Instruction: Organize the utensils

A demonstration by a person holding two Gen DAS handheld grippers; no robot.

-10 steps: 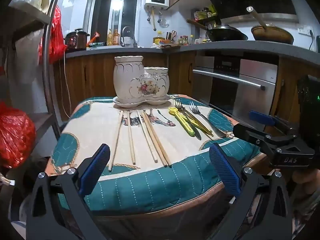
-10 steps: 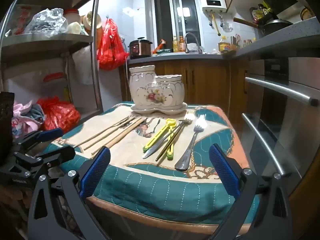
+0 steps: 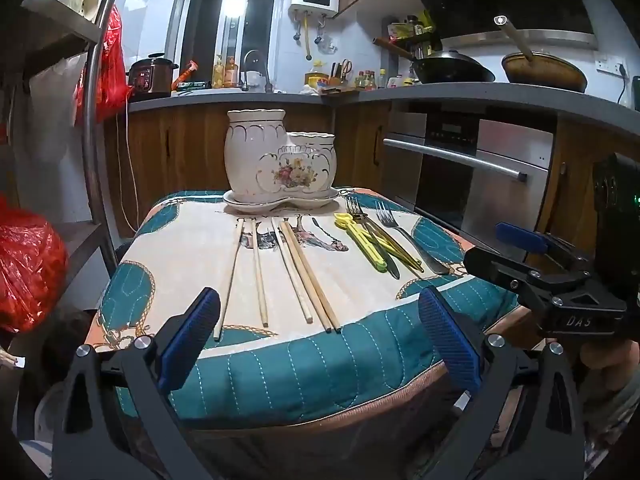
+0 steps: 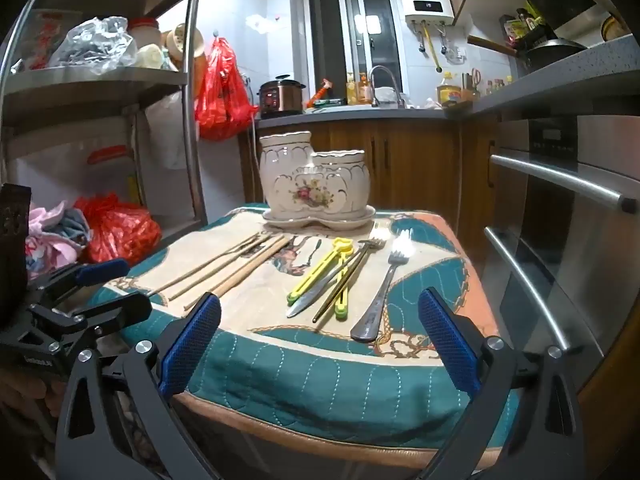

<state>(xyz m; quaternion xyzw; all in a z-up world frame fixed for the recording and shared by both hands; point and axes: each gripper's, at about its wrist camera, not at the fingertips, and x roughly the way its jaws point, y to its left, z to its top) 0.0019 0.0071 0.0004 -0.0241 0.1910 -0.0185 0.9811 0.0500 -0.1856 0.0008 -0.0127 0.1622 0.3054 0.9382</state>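
A white ceramic double utensil holder (image 3: 280,168) with a flower print stands on its saucer at the far side of a small cloth-covered table (image 3: 304,368); it also shows in the right wrist view (image 4: 314,184). Several wooden chopsticks (image 3: 288,272) lie in front of it on the left. Yellow tongs (image 3: 360,242), a knife and forks (image 3: 404,236) lie on the right; the silver fork (image 4: 384,288) is nearest the right gripper. My left gripper (image 3: 320,340) is open and empty before the table's near edge. My right gripper (image 4: 320,340) is open and empty too.
A metal shelf rack (image 4: 188,120) with red bags (image 4: 120,232) stands left of the table. An oven (image 4: 560,240) with steel handles is close on the right. A kitchen counter (image 3: 248,96) with a rice cooker and bottles runs behind.
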